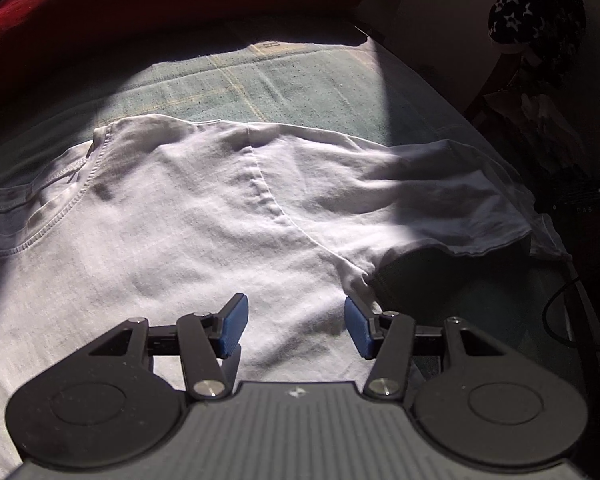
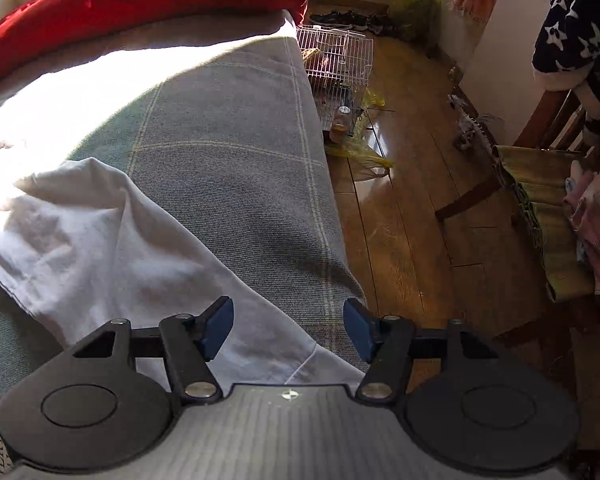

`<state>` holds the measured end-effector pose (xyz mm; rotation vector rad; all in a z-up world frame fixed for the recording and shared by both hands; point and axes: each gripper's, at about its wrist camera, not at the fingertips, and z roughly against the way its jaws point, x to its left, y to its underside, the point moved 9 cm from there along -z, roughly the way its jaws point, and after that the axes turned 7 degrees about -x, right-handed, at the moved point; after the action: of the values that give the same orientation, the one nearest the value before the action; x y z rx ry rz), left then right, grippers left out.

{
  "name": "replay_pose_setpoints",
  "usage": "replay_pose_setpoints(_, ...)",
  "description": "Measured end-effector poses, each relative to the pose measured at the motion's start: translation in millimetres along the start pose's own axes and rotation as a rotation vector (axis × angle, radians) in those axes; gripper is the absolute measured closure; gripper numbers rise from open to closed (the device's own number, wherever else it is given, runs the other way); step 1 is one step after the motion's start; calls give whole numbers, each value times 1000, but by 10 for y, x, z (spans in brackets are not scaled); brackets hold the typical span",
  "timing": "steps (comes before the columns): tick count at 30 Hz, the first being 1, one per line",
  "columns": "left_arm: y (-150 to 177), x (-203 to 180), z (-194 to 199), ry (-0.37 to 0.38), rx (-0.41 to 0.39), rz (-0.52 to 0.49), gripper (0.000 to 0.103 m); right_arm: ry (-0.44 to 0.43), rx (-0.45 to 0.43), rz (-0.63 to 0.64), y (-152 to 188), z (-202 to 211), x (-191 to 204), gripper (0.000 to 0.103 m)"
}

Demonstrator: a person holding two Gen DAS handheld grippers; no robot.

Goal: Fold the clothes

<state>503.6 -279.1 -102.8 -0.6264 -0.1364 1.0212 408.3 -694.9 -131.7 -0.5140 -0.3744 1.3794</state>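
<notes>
1. White cotton T-shirt lay spread flat on the grey-green checked bed cover, neckline to the left of the left wrist view, short sleeve stretched out to the right. Laid out flat so fold lines could be set; no fold visible yet.
2. Left gripper hovered over the shirt body just below the armpit seam, jaws standing partly apart, nothing between the blue pads. Pointed steeply down, likely staged to pinch the side of the shirt near the sleeve.
3. Right gripper hung over the white sleeve where it draped toward the edge of the cover, jaws apart and empty. Cloth ran under the left pad; the pads did not press on it as far as I could see.
4. My read: sleeve hung close to the bed edge, so it was the obvious first thing to fold inward.
5. Red blanket bunched at the far side, clear of the shirt. Wooden floor and white wire cage sat beyond the edge, irrelevant to the fold.
6. Risk: hard sun and shadow across the cloth hid creases.
</notes>
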Motion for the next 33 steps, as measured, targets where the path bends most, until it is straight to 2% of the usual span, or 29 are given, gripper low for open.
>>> replay_pose_setpoints(3,-10,-54,-20,0,4,-14,50,14,38,-41,204,-140,-25,38)
replay_pose_setpoints(6,-25,-113,-33,5,5,-28,50,-9,31,-90,246,-189,-42,39)
replay_pose_setpoints(8,-29,-143,-48,3,8,-34,50,-23,35,-101,246,-175,-38,55)
replay_pose_setpoints(9,-33,-157,-51,3,6,-33,50,-6,41,-70,246,-159,-27,73)
replay_pose_setpoints(10,-37,-172,-53,4,5,-34,50,14,48,-32,243,-149,-18,86)
replay_pose_setpoints(12,-46,-205,-49,9,2,-35,50,25,53,16,204,-108,8,91)
replay_pose_setpoints(14,-55,-226,-47,6,-1,-40,50,51,42,60,146,-71,10,92)
replay_pose_setpoints(17,-66,-224,-36,-1,-5,-43,50,123,12,137,-29,-74,-74,92)
replay_pose_setpoints(21,-80,-168,9,-14,-16,-25,50,215,-4,142,-277,-138,-288,92)
replay_pose_setpoints(23,-85,-120,30,-23,-22,-15,49,217,-31,134,-366,-75,-277,86)
replay_pose_setpoints(25,-91,-57,50,-36,-29,-2,49,135,-65,107,-447,37,-95,72)
replay_pose_setpoints(27,-97,44,63,-59,-36,24,47,38,-98,104,-538,121,204,66)
replay_pose_setpoints(31,-67,278,69,-118,-38,64,46,-198,-135,74,-739,159,991,57)
replay_pose_setpoints(32,-53,347,79,-140,-40,68,46,-255,-135,60,-785,149,1208,53)
replay_pose_setpoints(33,-32,418,88,-159,-39,75,46,-313,-133,43,-827,137,1431,44)
